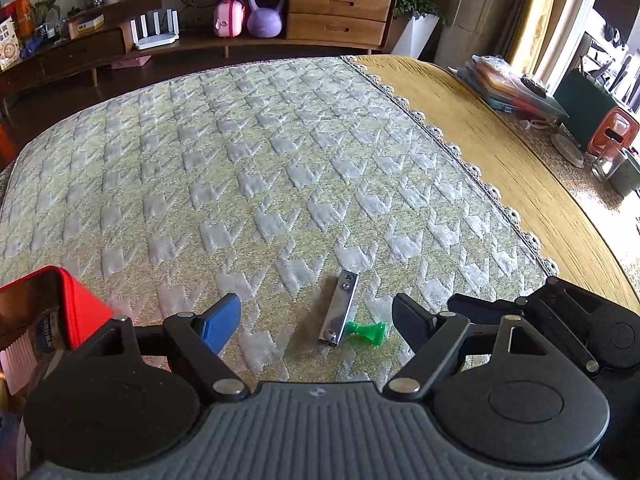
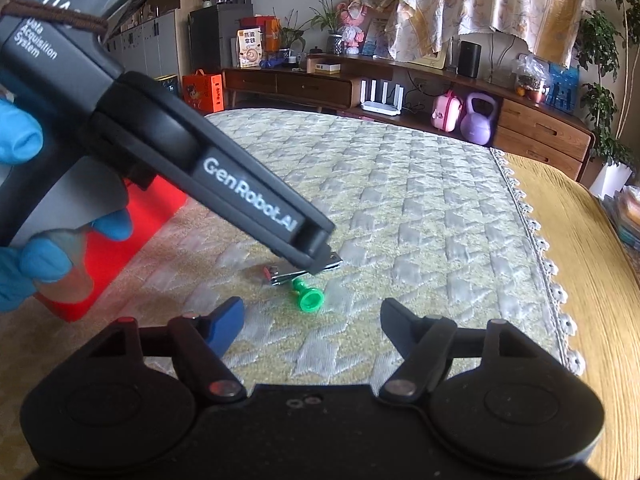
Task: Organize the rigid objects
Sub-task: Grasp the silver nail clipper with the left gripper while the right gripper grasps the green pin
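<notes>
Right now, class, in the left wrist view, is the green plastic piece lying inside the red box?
No. The green plastic piece lies on the quilted cloth beside the metal nail clipper, apart from the red box.

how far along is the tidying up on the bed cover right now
Early. Nothing looks put away for certain: the red box sits at the left, contents unclear. The left tool is open around the nail clipper, not gripping. The green piece beside it and the right tool, open and empty, remain.
</notes>
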Demonstrator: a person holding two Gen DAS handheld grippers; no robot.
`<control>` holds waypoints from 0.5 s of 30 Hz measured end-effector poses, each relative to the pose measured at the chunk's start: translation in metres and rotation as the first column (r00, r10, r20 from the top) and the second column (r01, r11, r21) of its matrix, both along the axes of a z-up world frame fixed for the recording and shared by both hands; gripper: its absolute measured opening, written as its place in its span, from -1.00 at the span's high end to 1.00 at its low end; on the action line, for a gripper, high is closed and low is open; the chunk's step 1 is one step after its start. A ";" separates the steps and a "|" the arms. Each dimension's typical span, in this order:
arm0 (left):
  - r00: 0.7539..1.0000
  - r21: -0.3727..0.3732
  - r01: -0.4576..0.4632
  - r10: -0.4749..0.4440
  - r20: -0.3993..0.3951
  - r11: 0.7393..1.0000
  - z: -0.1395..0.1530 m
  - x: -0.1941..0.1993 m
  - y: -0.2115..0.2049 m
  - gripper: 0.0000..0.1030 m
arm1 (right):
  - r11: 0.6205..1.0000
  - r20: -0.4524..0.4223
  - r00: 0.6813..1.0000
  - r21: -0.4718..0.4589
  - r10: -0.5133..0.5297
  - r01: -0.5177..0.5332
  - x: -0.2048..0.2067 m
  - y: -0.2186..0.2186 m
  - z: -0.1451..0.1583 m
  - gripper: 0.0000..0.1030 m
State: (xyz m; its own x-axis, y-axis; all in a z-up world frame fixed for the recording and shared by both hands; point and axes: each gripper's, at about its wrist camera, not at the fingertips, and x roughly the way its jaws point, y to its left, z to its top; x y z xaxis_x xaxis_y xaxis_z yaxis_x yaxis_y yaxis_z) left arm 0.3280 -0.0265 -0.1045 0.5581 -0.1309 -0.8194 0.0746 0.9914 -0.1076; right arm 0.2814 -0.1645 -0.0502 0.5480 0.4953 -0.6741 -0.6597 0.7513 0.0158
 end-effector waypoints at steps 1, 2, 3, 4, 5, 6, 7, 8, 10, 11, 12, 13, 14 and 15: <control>1.000 0.001 0.007 -0.007 -0.002 1.000 -0.001 0.001 -0.002 -0.60 | 1.000 0.001 1.000 -0.001 0.001 -0.001 0.001 0.001 -0.001 -0.39; 1.000 -0.001 0.010 -0.010 -0.004 1.000 -0.003 0.003 -0.003 -0.60 | 1.000 0.000 1.000 -0.002 0.002 -0.002 0.003 0.002 -0.002 -0.35; 1.000 -0.005 0.009 -0.009 -0.006 1.000 -0.004 0.004 -0.003 -0.59 | 1.000 -0.001 1.000 -0.002 0.003 -0.003 0.004 0.003 -0.003 -0.33; 1.000 -0.012 0.009 -0.009 -0.007 1.000 -0.005 0.006 -0.003 -0.59 | 1.000 0.000 1.000 -0.001 0.004 -0.004 0.005 0.005 -0.004 -0.29; 1.000 -0.019 0.009 -0.009 -0.007 1.000 -0.006 0.007 -0.004 -0.58 | 1.000 0.000 1.000 0.000 0.006 -0.006 0.006 0.006 -0.005 -0.21; 1.000 -0.026 0.010 -0.011 -0.008 1.000 -0.006 0.008 -0.004 -0.50 | 1.000 -0.002 1.000 0.001 0.008 -0.008 0.007 0.007 -0.006 -0.18; 1.000 -0.030 0.012 -0.012 -0.011 0.999 -0.007 0.008 -0.004 -0.43 | 1.000 -0.004 1.000 0.004 0.009 -0.009 0.008 0.009 -0.007 -0.14; 1.000 -0.031 0.012 -0.013 -0.015 0.999 -0.008 0.009 -0.004 -0.38 | 1.000 -0.006 1.000 0.007 0.011 -0.011 0.009 0.011 -0.007 -0.12; 1.000 -0.032 0.015 -0.015 -0.022 0.999 -0.010 0.011 -0.005 -0.21 | 1.000 -0.002 1.000 0.007 0.013 -0.013 0.010 0.013 -0.008 -0.05; 1.000 -0.033 0.016 -0.017 -0.024 0.999 -0.011 0.012 -0.006 -0.19 | 1.000 -0.003 1.000 0.008 0.017 -0.017 0.011 0.015 -0.009 -0.02; 0.999 -0.032 0.018 -0.019 -0.026 0.999 -0.012 0.012 -0.006 -0.14 | 1.000 -0.006 1.000 0.008 0.021 -0.021 0.011 0.015 -0.010 0.00; 0.999 -0.030 0.019 -0.020 -0.028 0.999 -0.013 0.012 -0.007 -0.07 | 1.000 -0.008 1.000 0.006 0.024 -0.024 0.012 0.016 -0.011 0.06; 0.999 -0.028 0.020 -0.021 -0.032 0.999 -0.014 0.012 -0.007 -0.02 | 1.000 -0.007 1.000 0.005 0.026 -0.026 0.012 0.017 -0.012 0.09; 0.999 -0.026 0.021 -0.022 -0.035 0.999 -0.016 0.013 -0.008 0.10 | 1.000 -0.003 1.000 0.008 0.028 -0.028 0.012 0.017 -0.012 0.11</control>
